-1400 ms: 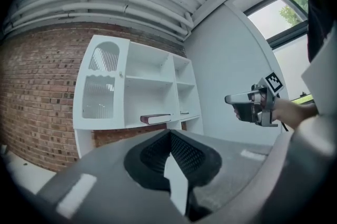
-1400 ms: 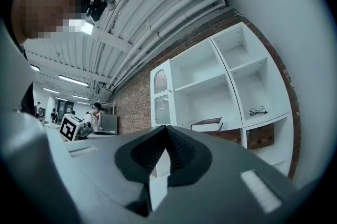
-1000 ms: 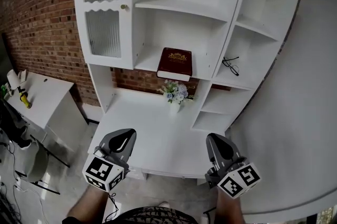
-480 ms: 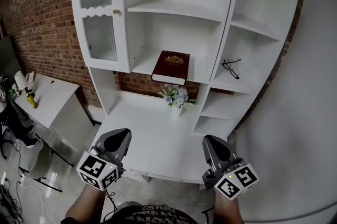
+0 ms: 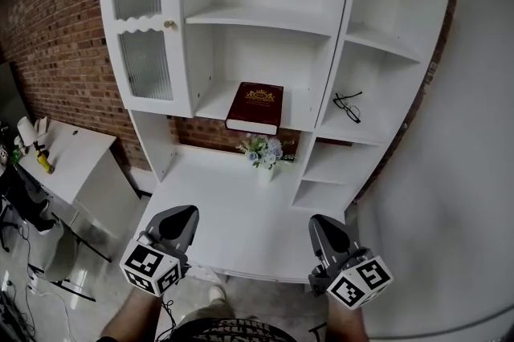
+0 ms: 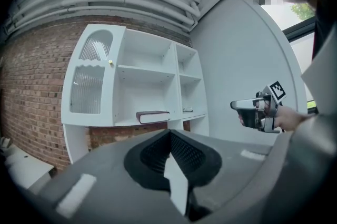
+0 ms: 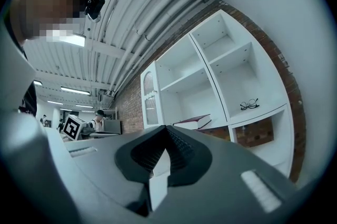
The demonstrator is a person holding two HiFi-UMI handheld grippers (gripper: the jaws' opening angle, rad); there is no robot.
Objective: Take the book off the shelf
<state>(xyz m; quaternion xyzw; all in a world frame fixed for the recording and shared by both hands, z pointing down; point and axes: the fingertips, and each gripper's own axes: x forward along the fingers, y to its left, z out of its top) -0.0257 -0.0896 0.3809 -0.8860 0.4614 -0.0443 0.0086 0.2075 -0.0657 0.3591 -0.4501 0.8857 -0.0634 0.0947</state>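
A dark red book (image 5: 255,107) with a gold emblem lies flat on the middle shelf of the white shelf unit (image 5: 265,15). It also shows in the left gripper view as the book (image 6: 152,116) and in the right gripper view as the book (image 7: 194,122). My left gripper (image 5: 181,216) hangs low at the desk's front left, shut and empty. My right gripper (image 5: 323,225) is level with it at the front right, also shut and empty. Both are far below and in front of the book. The jaw tips meet in the left gripper (image 6: 170,133) and the right gripper (image 7: 166,128).
A small vase of flowers (image 5: 263,152) stands on the white desk top (image 5: 233,212) under the book. Black glasses (image 5: 347,103) lie on the right-hand shelf. A glass cabinet door (image 5: 140,35) is at the left. A white side table (image 5: 68,160) stands left; a white wall at the right.
The head view has shifted, so more of the shelf unit shows. Both grippers stay low by the desk's front edge, still shut. The book has not moved.
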